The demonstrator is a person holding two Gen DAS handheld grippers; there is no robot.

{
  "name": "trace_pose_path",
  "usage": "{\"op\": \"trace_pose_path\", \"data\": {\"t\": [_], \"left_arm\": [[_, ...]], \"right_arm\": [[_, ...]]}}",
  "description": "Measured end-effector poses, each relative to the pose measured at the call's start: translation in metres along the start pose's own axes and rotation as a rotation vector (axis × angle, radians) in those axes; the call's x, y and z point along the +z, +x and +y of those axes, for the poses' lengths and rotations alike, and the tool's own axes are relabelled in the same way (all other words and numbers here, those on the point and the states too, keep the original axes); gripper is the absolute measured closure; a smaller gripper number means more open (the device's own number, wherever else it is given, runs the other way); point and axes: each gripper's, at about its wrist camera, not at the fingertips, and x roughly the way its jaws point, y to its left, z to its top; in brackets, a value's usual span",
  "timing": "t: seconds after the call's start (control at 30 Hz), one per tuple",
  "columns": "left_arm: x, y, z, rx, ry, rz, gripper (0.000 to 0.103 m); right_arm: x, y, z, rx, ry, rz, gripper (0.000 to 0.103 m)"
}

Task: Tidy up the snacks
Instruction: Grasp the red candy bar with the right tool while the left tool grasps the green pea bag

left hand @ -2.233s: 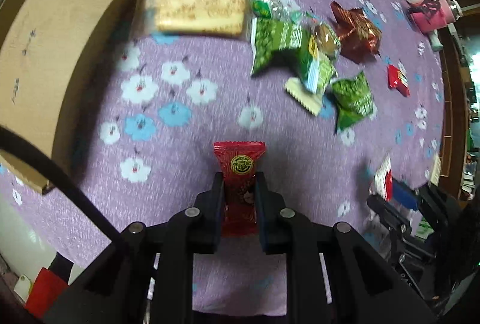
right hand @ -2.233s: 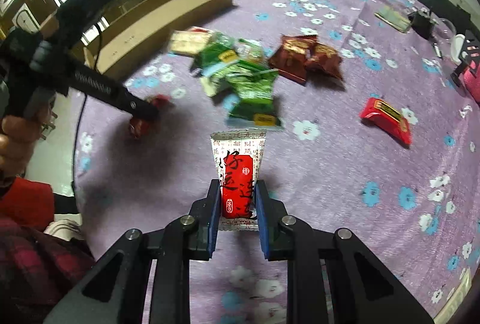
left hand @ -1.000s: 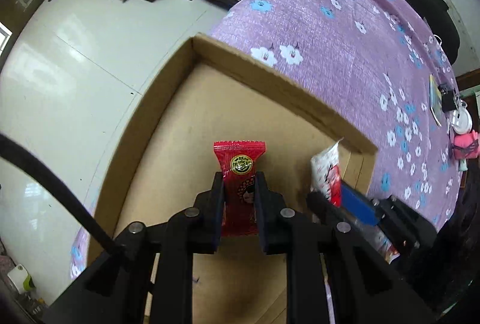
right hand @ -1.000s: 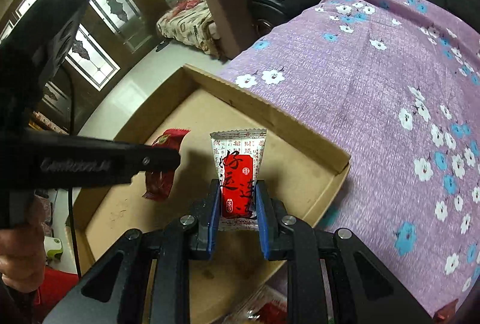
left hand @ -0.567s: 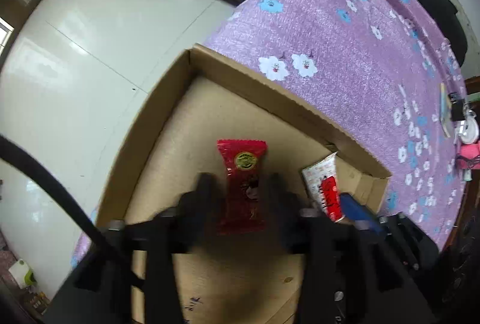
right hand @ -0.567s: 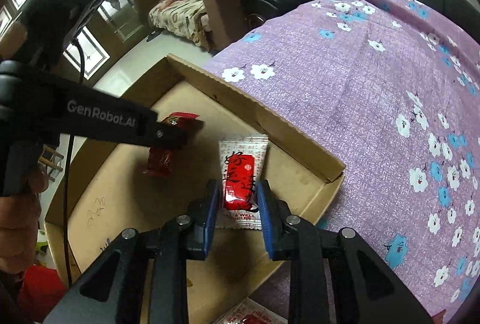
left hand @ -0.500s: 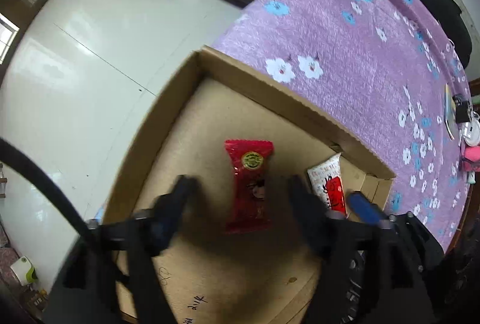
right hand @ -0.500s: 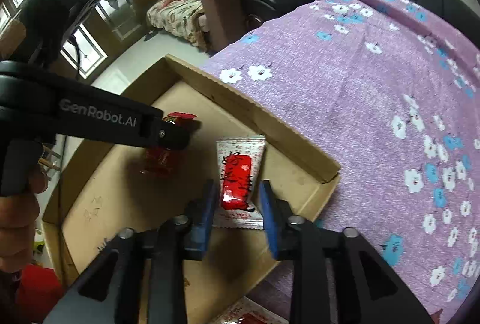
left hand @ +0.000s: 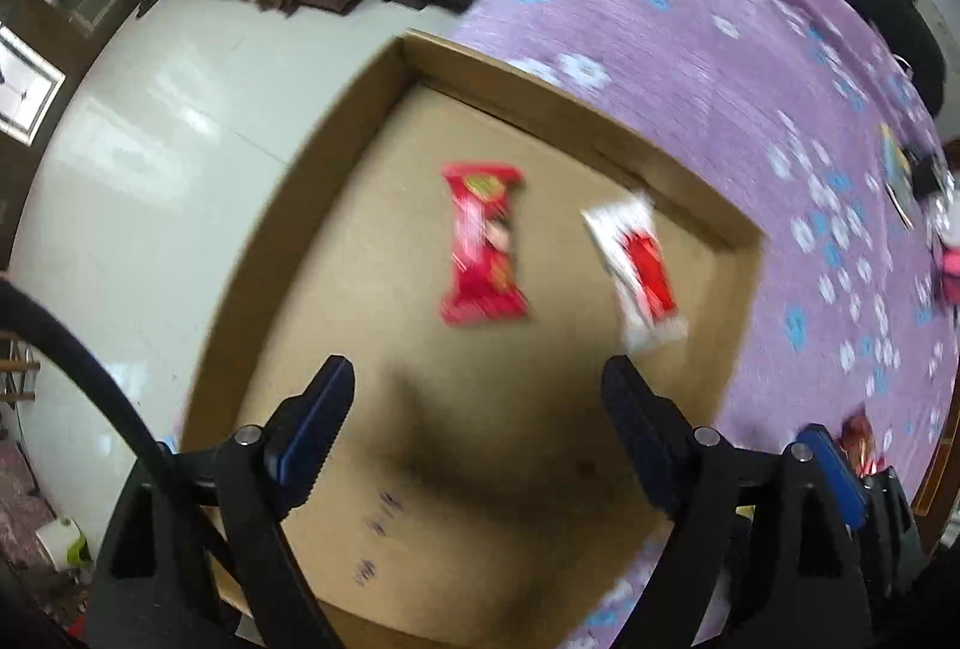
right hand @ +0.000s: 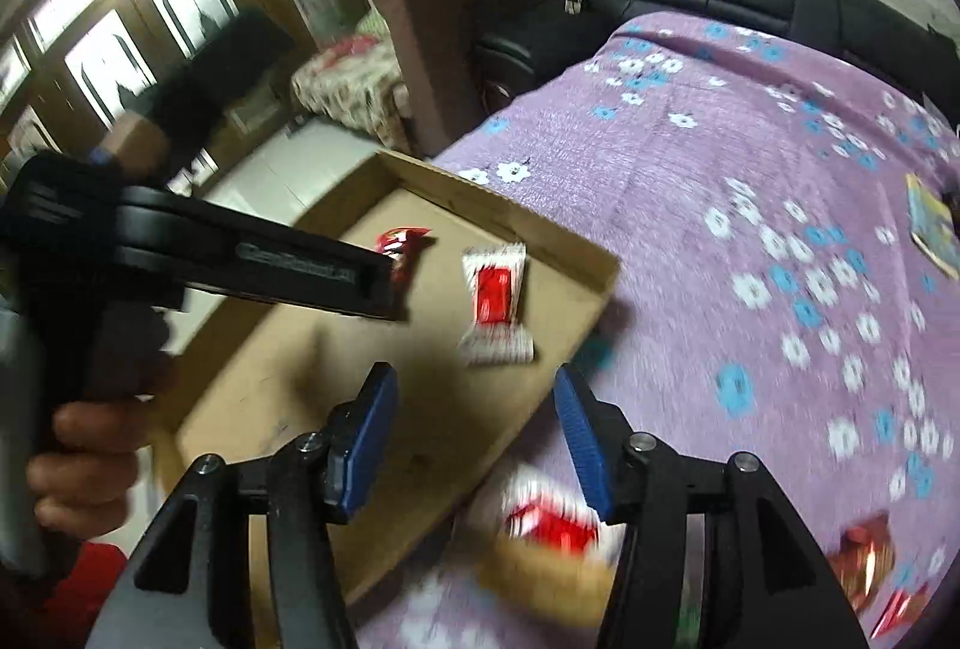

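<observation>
Two snack packets, red (left hand: 485, 244) and white (left hand: 637, 272), are seen lying released in the cardboard tray (left hand: 336, 150); both the left gripper (left hand: 477, 391) and the right gripper (right hand: 474, 388) are spread empty, and more snacks likely must be fetched from the purple cloth (right hand: 750, 181).

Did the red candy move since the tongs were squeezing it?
Yes. The red candy left the left tongs and now lies on the cardboard box floor.

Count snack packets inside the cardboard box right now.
2. A red packet lies mid-floor of the cardboard box; a white packet with a red label lies to its right, nearer the box's far right corner. The near part of the floor is hidden behind the left gripper.
</observation>
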Motion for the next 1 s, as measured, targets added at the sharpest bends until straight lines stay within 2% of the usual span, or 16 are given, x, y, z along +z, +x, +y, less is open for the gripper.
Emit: {"op": "trace_pose_path", "data": {"t": [0.2,0.23,0.3,0.37,0.43,0.5,0.63,0.77,0.87,0.93,1.0], "left_arm": [[-0.060,-0.018,-0.051,-0.043,0.121,-0.031,0.018],[-0.070,-0.019,-0.060,-0.040,0.149,-0.037,0.018],[-0.091,-0.019,-0.083,-0.045,0.207,-0.041,0.018],[-0.113,-0.017,-0.107,-0.087,0.270,-0.013,0.018],[-0.127,-0.015,-0.127,-0.095,0.312,0.009,0.018],[-0.133,-0.014,-0.142,-0.087,0.310,0.008,0.018],[-0.136,-0.014,-0.148,-0.103,0.253,0.030,0.018],[-0.133,-0.019,-0.141,-0.066,0.208,0.018,0.018],[-0.130,-0.020,-0.132,-0.058,0.170,0.018,0.018],[-0.126,-0.020,-0.126,-0.061,0.141,0.024,0.018],[-0.123,-0.022,-0.119,-0.066,0.117,0.028,0.018]], "right_arm": [[-0.050,-0.081,-0.062,-0.070,0.000,-0.076,0.037],[-0.060,-0.093,-0.078,-0.095,-0.007,-0.077,0.032],[-0.077,-0.111,-0.111,-0.150,-0.042,-0.053,0.030],[-0.091,-0.122,-0.135,-0.199,-0.073,-0.028,0.030],[-0.102,-0.128,-0.158,-0.242,-0.125,-0.001,0.030],[-0.109,-0.129,-0.172,-0.251,-0.193,0.027,0.030],[-0.117,-0.110,-0.191,-0.251,-0.284,0.091,0.030],[-0.117,-0.095,-0.203,-0.193,-0.323,0.105,0.031],[-0.117,-0.083,-0.206,-0.154,-0.381,0.155,0.042],[-0.119,-0.078,-0.208,-0.139,-0.402,0.196,0.062],[-0.119,-0.078,-0.210,-0.119,-0.399,0.210,0.067]]}}
